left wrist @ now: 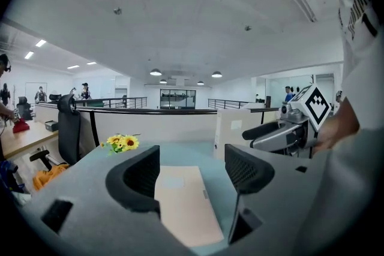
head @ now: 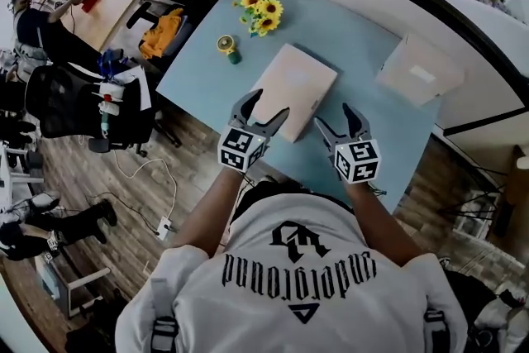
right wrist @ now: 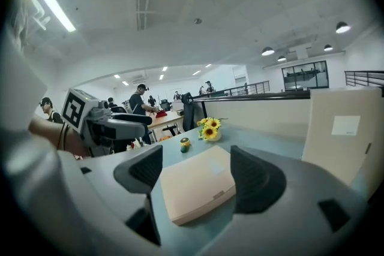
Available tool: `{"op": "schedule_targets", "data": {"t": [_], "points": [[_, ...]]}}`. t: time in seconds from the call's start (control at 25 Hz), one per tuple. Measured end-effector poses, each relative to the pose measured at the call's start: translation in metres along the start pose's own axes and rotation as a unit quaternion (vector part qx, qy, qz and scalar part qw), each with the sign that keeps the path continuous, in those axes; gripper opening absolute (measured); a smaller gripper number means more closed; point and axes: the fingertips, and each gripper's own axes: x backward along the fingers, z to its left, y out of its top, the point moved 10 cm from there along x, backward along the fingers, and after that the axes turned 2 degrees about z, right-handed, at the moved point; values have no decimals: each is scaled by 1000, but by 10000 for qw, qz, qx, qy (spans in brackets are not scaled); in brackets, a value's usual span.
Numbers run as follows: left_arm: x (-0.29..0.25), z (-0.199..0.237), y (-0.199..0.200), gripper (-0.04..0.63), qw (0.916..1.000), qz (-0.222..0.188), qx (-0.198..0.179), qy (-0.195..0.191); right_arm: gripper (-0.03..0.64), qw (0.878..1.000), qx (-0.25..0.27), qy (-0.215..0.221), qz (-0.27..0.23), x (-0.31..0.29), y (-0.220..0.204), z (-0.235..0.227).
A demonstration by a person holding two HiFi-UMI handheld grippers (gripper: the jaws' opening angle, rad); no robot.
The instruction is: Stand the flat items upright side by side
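Hovering my left gripper (head: 271, 103) and right gripper (head: 334, 115) at the near edge of the flat box (head: 296, 85), both spread wide and holding nothing. The box lies mid-table (head: 198, 70); the upright box (head: 417, 70) stands at the far right. Best to pinch opposite edges, tip it up slowly and set it beside the upright one.

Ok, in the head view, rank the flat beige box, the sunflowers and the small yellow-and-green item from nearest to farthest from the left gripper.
1. Flat beige box: lying just ahead of the left gripper, whose jaws stand apart.
2. Small yellow-and-green item: farther back, off to the left.
3. Sunflowers: farthest back, roughly straight ahead.
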Motion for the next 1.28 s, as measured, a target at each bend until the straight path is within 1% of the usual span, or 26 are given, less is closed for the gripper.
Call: {"op": "schedule_targets", "data": {"t": [0.16,0.32,0.44,0.52,0.64,0.8,0.96,1.16,1.28], "points": [[-29,18,-2,348,9994,247,-127,-201,357,9994,-307,-79,166,-20,-6,-9],[-59,42,-16,350,9977,517,-79,-424,362,9965,-681,-241,412,-43,-19,-21],[-76,61,-25,350,9951,734,-80,-664,365,9921,-1007,-436,603,-61,-27,-24],[-87,76,-32,351,9930,862,-67,-811,367,9893,-1139,-586,700,-73,-31,-26],[-104,104,-41,351,9899,1065,55,-938,368,9844,-1327,-745,878,-96,-37,-29],[-120,129,-63,354,9788,1609,135,-1260,372,9717,-1787,-1060,1119,-113,-59,-25],[-143,155,-83,356,9684,1984,240,-1493,376,9600,-2119,-1268,1317,-137,-81,-32],[-163,181,-108,356,9493,2569,376,-1770,377,9459,-2370,-1472,1654,-160,-104,-31],[-177,193,-123,356,9377,2858,417,-1931,377,9347,-2623,-1575,1809,-173,-116,-33]]}}
